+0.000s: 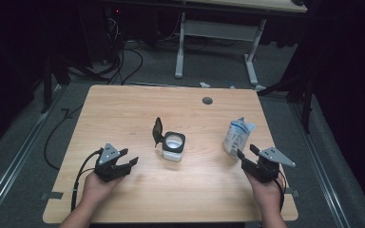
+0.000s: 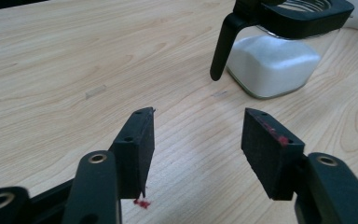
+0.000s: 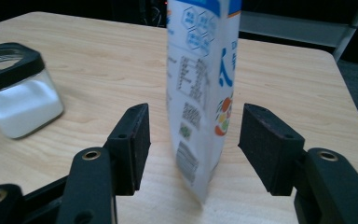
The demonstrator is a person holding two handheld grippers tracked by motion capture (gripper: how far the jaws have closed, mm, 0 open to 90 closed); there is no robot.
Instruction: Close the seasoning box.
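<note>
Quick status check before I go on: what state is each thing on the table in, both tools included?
Jar: upright, lid flipped open, part full of white powder.
Pouch: standing upright, top looks open; it stands between the right tool's jaws, not gripped.
Left tool: open, nothing between the jaws, aimed toward the jar.
Right tool: open, jaws either side of the pouch with gaps showing in the right gripper view.
Table: bare wood around them.
</note>
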